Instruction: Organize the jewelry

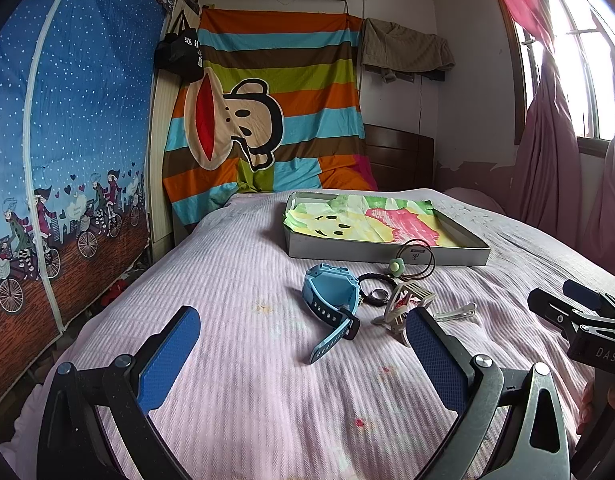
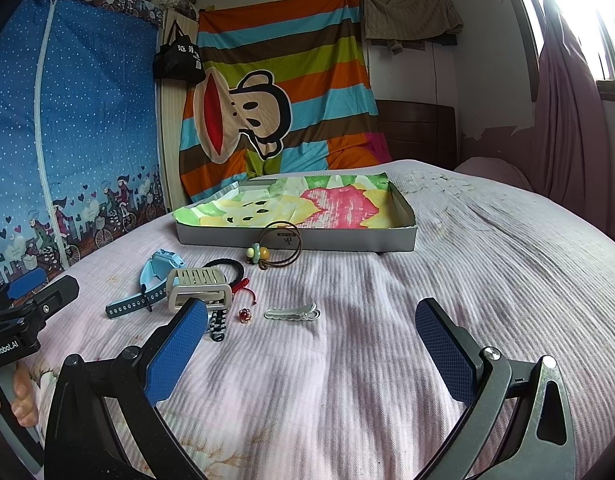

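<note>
Small items lie on a pink bedspread in front of a shallow grey box point(image 2: 299, 238) lined with colourful paper point(image 1: 387, 222). A blue watch point(image 1: 331, 292) point(image 2: 147, 288) lies nearest my left gripper point(image 1: 303, 344), which is open just short of it. Beside the watch are a beige claw hair clip point(image 2: 197, 286) point(image 1: 407, 304), a black braided bracelet point(image 2: 227, 266), a red bead point(image 2: 244, 314), a white hair clip point(image 2: 293, 313) and a brown hair tie with a green flower point(image 2: 279, 248) point(image 1: 411, 258). My right gripper point(image 2: 311, 344) is open over bare bedspread, close to the white clip.
A bed point(image 1: 247, 360) carries everything; its left edge drops beside a blue fabric wardrobe point(image 1: 67, 140). A striped cartoon sheet point(image 2: 275, 92) hangs behind. Pink curtains point(image 1: 555, 140) and a window are on the right. A hand point(image 2: 23, 392) holds the left gripper's handle.
</note>
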The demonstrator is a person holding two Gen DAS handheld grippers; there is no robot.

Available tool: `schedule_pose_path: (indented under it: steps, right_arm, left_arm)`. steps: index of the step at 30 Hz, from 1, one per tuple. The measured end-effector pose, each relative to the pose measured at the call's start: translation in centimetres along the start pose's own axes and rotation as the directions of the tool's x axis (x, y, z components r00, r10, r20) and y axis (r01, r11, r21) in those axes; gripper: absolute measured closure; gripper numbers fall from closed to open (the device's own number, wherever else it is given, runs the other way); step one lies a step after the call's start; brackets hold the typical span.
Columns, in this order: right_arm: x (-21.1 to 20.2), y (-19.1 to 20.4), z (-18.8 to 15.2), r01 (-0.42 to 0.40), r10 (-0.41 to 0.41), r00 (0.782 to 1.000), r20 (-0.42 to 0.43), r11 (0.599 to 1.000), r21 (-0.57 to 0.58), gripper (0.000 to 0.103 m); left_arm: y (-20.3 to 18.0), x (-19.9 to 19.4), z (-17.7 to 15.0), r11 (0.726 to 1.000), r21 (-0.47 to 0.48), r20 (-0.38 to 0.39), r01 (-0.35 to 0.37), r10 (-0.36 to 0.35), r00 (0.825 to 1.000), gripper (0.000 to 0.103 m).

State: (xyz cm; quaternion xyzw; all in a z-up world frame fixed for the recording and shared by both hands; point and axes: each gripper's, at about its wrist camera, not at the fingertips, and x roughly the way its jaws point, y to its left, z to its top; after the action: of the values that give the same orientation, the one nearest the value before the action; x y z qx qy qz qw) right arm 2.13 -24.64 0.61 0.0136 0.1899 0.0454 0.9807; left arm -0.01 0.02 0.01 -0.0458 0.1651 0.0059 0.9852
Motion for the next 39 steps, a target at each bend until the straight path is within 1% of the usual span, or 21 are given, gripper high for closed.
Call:
schedule_pose_path:
  steps: [16,20,26,31,35,39]
  right_arm:
    - [0.1,0.0,0.0,0.0,0.0,1.0,0.0,1.0,0.001,0.001]
    - [0.1,0.0,0.0,0.0,0.0,1.0,0.0,1.0,0.001,0.001]
    - [0.1,0.0,-0.1,-0.003,0.003,1.0,-0.002,1.0,0.001,0.001]
    - [0.3,0.1,-0.1,-0.01,0.01,1.0,-0.004,1.0,0.003,0.001]
    - [0.4,0.0,0.1,-0.027,0.027,1.0,-0.014,1.0,0.011,0.001]
    - [1.1,-0.1,0.4,-0.077,0.078,0.996,-0.037,0.997,0.024,0.001]
  left_arm:
    - [0.0,0.0,0.0,1.0,0.001,-0.001,-0.001,0.001,1.0,0.0]
    - [0.0,0.0,0.0,1.0,0.001,0.003,-0.01,0.01,1.0,0.0]
    - [-0.4,0.3,-0.7,1.0,0.005,0.005,-0.01,0.01,1.0,0.0]
    - [-0.3,0.1,-0.3,1.0,0.001,0.004,-0.011,0.011,1.0,0.0]
    - [-0.4,0.1,0.1,1.0,0.001,0.008,-0.019,0.019,1.0,0.0]
    - [-0.8,0.4,0.9,1.0,0.016,0.004,-0.021,0.021,1.0,0.0]
